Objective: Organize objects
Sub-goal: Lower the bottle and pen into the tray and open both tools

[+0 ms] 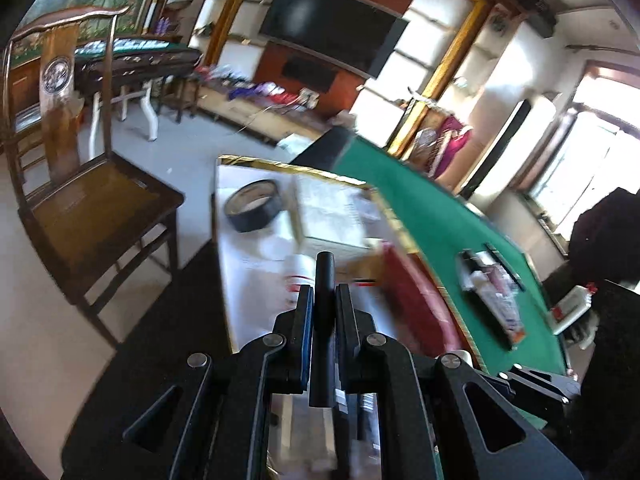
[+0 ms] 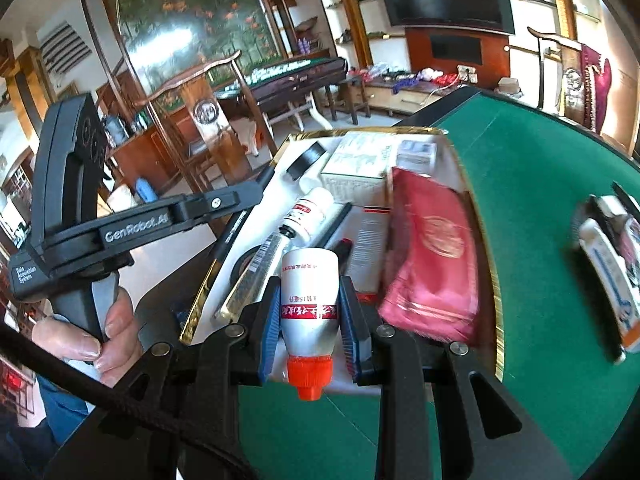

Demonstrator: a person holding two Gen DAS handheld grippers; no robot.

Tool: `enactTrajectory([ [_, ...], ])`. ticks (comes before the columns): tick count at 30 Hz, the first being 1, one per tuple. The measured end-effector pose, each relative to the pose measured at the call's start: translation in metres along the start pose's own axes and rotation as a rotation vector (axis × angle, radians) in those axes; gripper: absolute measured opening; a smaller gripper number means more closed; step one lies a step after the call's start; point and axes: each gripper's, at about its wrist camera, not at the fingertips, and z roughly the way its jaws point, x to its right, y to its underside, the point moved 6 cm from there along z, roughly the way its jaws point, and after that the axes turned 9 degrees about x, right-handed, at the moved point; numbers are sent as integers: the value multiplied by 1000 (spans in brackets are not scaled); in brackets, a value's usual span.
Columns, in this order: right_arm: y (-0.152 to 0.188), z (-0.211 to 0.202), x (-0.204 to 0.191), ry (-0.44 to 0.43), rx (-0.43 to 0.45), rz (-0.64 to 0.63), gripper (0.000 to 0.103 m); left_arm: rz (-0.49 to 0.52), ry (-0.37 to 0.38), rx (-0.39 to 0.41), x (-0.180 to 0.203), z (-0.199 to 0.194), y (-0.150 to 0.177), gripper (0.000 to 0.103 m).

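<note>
My left gripper point(image 1: 324, 294) is shut on a slim black pen point(image 1: 325, 268) that sticks out past the fingertips, above the near end of a gold-rimmed white tray point(image 1: 240, 300). The right wrist view shows this left gripper point(image 2: 262, 178) at the tray's left rim, the pen point(image 2: 234, 226) in it, with a hand point(image 2: 116, 328) on its handle. My right gripper point(image 2: 308, 284) is shut on a white bottle point(image 2: 308, 312), its orange-red cap towards the camera, over the tray's point(image 2: 474, 200) near edge. The tray holds a black tape roll point(image 2: 306, 160), white boxes point(image 2: 360, 168), a red pouch point(image 2: 432, 256) and a small white bottle point(image 2: 310, 212).
The tray lies on a green felt table point(image 2: 540, 184). A pile of packets point(image 2: 612, 264) lies on the felt to the right. A wooden chair point(image 1: 92, 200) stands left of the table. A television point(image 1: 332, 28) hangs on the far wall.
</note>
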Motion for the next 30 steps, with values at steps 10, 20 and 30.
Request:
enactTrajectory([
  [10,-3,48,-1,57,-78,-8,25,-14,-44,-76,-26,37,0,8],
  [20,0,64,-2,72,-99,-6,25,-24,-56,-90,-34,42,2,8],
  [30,-7,48,-1,42,-74,22,26,-8,-72,-98,-28,39,3,8],
])
